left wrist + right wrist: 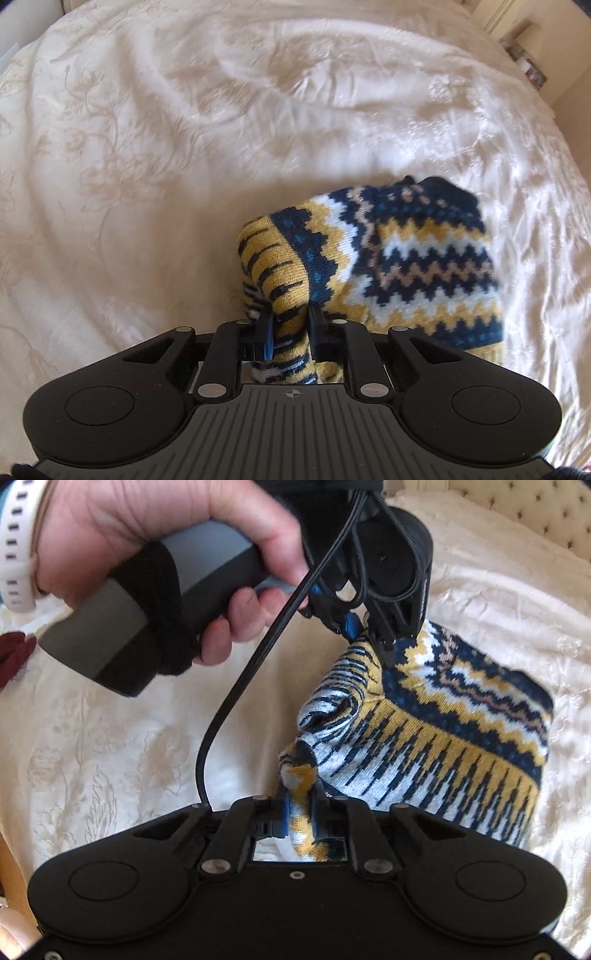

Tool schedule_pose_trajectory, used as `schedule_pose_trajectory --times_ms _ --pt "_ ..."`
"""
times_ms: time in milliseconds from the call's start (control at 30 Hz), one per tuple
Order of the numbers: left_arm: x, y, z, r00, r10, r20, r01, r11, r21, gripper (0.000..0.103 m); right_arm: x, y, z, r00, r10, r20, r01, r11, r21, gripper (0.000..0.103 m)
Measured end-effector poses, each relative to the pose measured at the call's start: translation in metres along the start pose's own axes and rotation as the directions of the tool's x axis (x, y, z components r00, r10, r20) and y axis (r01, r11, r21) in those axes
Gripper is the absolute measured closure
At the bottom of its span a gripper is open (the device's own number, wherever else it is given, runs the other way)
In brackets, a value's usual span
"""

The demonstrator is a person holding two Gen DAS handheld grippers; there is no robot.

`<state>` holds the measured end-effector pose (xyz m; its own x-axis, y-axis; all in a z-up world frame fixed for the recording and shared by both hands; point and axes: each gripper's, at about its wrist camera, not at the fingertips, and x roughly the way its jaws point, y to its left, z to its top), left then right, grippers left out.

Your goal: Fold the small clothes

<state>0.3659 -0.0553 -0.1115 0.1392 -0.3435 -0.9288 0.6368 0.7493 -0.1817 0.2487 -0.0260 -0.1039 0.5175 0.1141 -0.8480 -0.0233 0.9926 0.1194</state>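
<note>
From the left wrist view, my left claw was pinching a yellow-and-navy striped fold of the knitted sweater, which lay bunched at centre right of the frame on the cream bedspread

From the right wrist view, my right claw was clamped on another bunched edge of the sweater at lower centre. The left claw gripped the knit at upper centre, held by the left hand in the upper left, its black cable trailing down
</note>
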Motion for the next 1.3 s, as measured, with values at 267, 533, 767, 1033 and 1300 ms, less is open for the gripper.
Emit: schedule_pose_trajectory --times_ms 267,533,767,1033,1300 --pt "-0.029 0.012 -0.013 0.990 0.083 0.118 -0.074 0.994 -0.081 0.052 -0.042 -0.042 -0.013 0.989 0.065 0.133 -0.081 0.990 0.118 0.027" --pt "-0.075 -0.037 -0.036 0.970 0.072 0.233 -0.086 0.995 0.053 0.042 -0.074 -0.098 -0.031 0.985 -0.007 0.170 -0.041 0.960 0.275 0.003" --pt "-0.045 -0.064 -0.083 0.984 0.074 0.161 -0.093 0.989 0.112 0.042 -0.070 -0.151 -0.046 0.989 -0.089 0.122 0.030 0.908 0.417 0.003" --pt "-0.008 -0.045 -0.122 0.987 0.154 0.053 -0.158 0.983 0.088 0.020 -0.058 -0.193 -0.031 0.992 -0.087 0.094 0.032 0.878 0.477 0.001" --pt "0.002 -0.037 -0.111 0.984 0.178 -0.013 -0.178 0.984 0.010 0.007 -0.016 -0.219 -0.001 0.997 -0.059 0.051 0.025 0.861 0.507 0.001"
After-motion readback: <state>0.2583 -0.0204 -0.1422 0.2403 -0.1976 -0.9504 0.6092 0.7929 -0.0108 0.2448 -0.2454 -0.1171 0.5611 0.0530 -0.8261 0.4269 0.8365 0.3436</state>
